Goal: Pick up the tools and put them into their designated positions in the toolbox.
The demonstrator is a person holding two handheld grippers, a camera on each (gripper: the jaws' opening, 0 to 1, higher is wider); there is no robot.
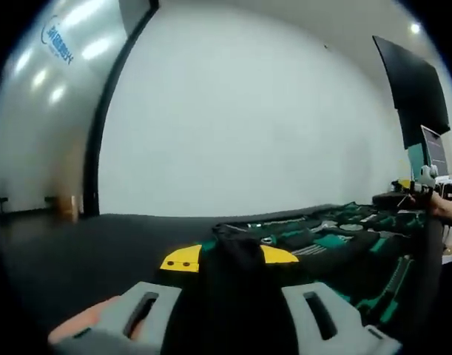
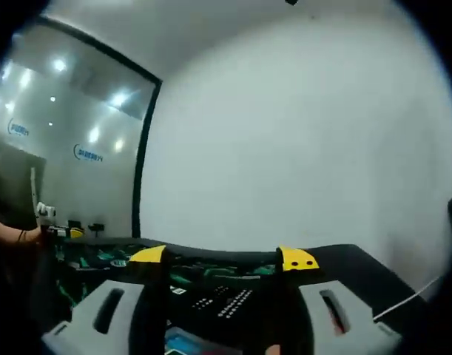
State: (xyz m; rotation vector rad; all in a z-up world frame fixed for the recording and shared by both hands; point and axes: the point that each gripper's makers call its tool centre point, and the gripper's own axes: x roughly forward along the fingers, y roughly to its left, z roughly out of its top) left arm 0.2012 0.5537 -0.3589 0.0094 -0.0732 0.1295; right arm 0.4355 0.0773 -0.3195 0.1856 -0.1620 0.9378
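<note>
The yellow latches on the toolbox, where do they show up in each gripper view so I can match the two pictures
Left gripper view: one yellow latch sits low centre, just above the left gripper, partly behind a dark object between the jaws.
Right gripper view: two yellow latches stand low, left and right of centre, on the toolbox rim above the right gripper.
Shared landmark: the plain white wall meeting the glass partition at a dark vertical frame.

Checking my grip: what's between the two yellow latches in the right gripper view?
The toolbox's black front edge runs between the yellow latches, green-handled tools behind it.
</note>
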